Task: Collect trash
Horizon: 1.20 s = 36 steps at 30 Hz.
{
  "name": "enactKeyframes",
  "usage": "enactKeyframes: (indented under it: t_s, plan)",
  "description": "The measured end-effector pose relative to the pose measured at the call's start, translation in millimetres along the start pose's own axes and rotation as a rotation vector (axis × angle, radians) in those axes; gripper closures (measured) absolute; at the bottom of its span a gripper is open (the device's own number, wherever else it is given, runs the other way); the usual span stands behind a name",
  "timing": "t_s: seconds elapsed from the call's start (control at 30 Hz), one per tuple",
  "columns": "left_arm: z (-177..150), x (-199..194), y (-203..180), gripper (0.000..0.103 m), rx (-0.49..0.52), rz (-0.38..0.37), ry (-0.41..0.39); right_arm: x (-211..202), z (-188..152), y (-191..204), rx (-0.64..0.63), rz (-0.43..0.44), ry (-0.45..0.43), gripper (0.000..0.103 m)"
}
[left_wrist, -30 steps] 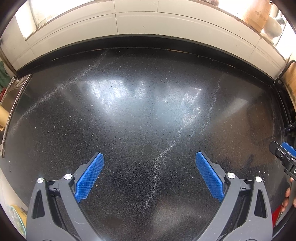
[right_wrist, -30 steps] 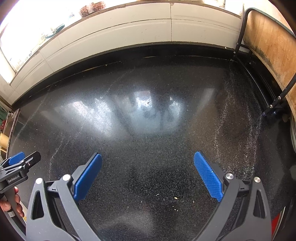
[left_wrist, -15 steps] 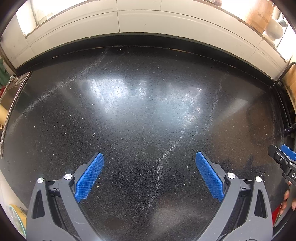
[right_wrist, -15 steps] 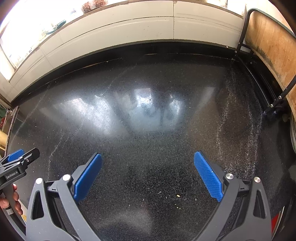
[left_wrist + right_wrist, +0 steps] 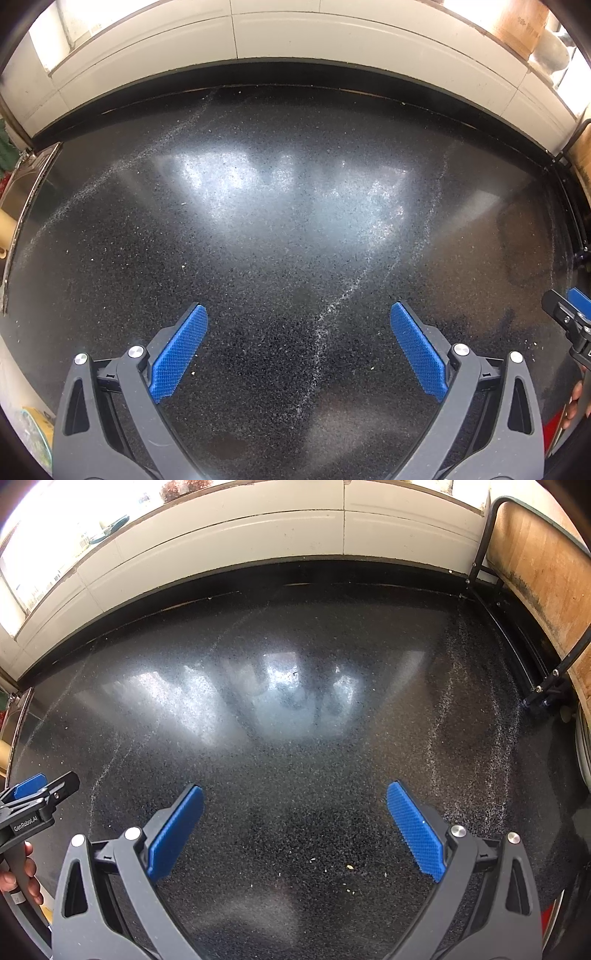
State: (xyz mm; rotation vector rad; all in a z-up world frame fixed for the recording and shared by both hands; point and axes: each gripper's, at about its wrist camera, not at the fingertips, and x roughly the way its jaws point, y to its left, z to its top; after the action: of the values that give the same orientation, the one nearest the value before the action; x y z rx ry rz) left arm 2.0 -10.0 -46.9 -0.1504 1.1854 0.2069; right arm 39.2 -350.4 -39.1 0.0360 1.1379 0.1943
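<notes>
My left gripper (image 5: 299, 314) is open and empty above a black speckled countertop (image 5: 280, 229). My right gripper (image 5: 295, 794) is open and empty above the same countertop (image 5: 295, 746). Only small crumbs (image 5: 349, 867) lie on the surface in front of the right gripper. No larger piece of trash shows in either view. The right gripper's tip (image 5: 567, 319) shows at the right edge of the left wrist view. The left gripper's tip (image 5: 40, 797) shows at the left edge of the right wrist view.
A white tiled wall (image 5: 295, 33) runs along the back of the counter. A wooden board in a black metal frame (image 5: 539, 568) stands at the right end. A metal sink edge (image 5: 26, 192) lies at the left end. Whitish dust streaks (image 5: 340, 295) cross the countertop.
Both grippers have drifted slightly backward and down over the counter. Their jaws stay open and empty.
</notes>
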Motion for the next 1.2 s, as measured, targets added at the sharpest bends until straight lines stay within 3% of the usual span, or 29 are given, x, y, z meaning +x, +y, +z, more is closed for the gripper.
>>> enactKeyframes:
  t_s: [0.67,0.83,0.93,1.1,1.2]
  plan:
    - [-5,0,-7,0.007,0.012,-0.016,0.008,3,-4,-1,0.002,0.005,0.013,0.007]
    - [-4,0,-11,0.007,0.008,0.036,0.039,3,-7,-4,-0.001,-0.002,0.016,0.007]
    - [-2,9,-8,0.007,-0.015,-0.013,0.1,2,-9,-6,-0.01,-0.008,0.019,0.007]
    - [-8,2,-4,0.007,-0.049,-0.1,0.032,3,-11,-10,-0.023,-0.017,0.025,0.007]
    - [-7,0,-7,0.007,-0.021,-0.08,0.022,3,-12,-13,-0.018,-0.023,0.029,0.007]
